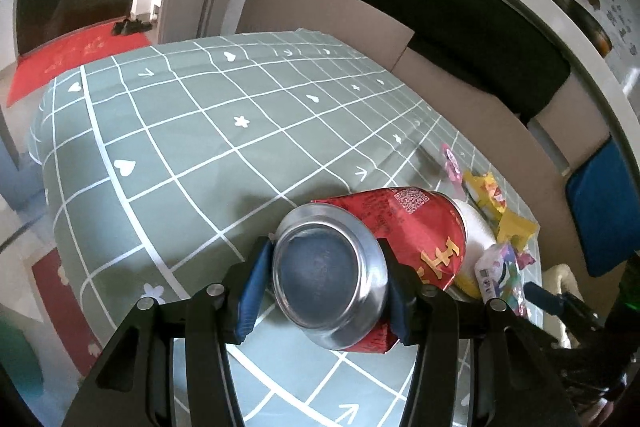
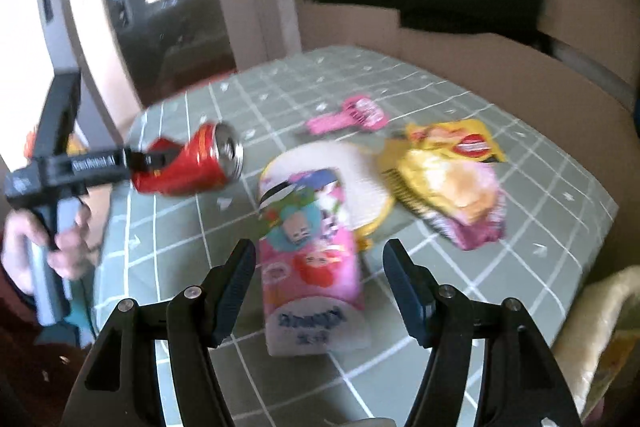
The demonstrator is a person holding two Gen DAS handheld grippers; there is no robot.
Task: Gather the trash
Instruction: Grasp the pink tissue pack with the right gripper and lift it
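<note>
A dented red drink can (image 1: 384, 239) lies sideways above the green checked tablecloth (image 1: 192, 131), and my left gripper (image 1: 326, 279) is shut on its silver bottom end. The right wrist view shows the same can (image 2: 188, 163) held off the cloth at the left by the left gripper (image 2: 156, 159). My right gripper (image 2: 320, 287) stands open with a pink cartoon-printed packet (image 2: 312, 255) between its fingers, the pads clear of it. Behind that packet lie a white round lid (image 2: 360, 179), a yellow crumpled wrapper (image 2: 444, 179) and a small pink wrapper (image 2: 352, 115).
A person's hand (image 2: 60, 247) grips the left tool's handle at the left. Cardboard boxes (image 2: 460, 67) stand along the table's far side. A cream cushion (image 2: 600, 339) sits past the table's right edge. A red mat (image 1: 72, 59) lies on the floor beyond the table.
</note>
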